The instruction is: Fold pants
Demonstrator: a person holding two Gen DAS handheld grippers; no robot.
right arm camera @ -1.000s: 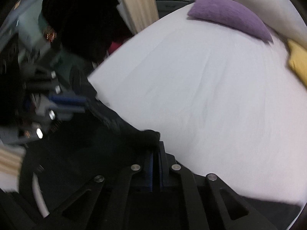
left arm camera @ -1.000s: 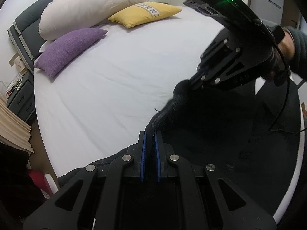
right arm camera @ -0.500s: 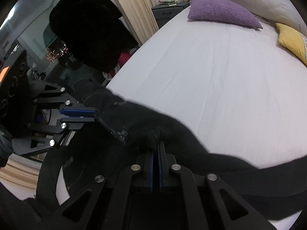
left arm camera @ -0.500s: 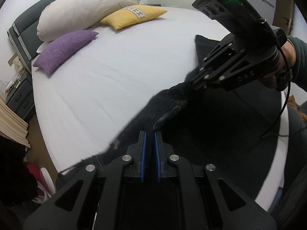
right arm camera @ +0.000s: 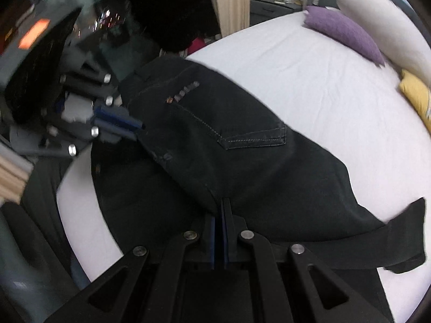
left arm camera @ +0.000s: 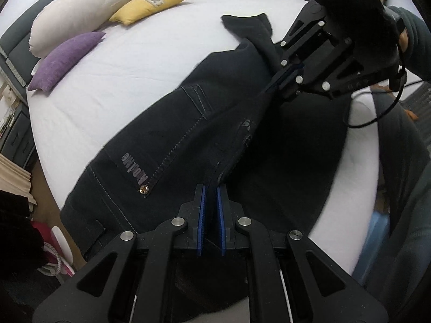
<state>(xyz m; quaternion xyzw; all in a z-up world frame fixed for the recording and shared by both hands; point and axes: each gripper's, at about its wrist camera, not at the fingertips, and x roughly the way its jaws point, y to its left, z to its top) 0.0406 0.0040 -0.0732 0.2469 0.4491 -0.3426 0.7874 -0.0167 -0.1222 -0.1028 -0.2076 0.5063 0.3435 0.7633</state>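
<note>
The pants (left arm camera: 172, 123) lie across the white bed (left arm camera: 121, 62), one edge lifted between both grippers. The left gripper (left arm camera: 211, 188) is clamped on the fabric edge. The right gripper (right arm camera: 221, 204) is likewise clamped on the fabric. Pillows (left arm camera: 80, 8) lie well apart.

The black pants (left arm camera: 188, 123) lie spread across the white bed (left arm camera: 134, 62), folded over on themselves, with pale stitching, a back pocket (right arm camera: 253, 138), a rivet and printed lettering showing; one leg end trails outward.
</note>
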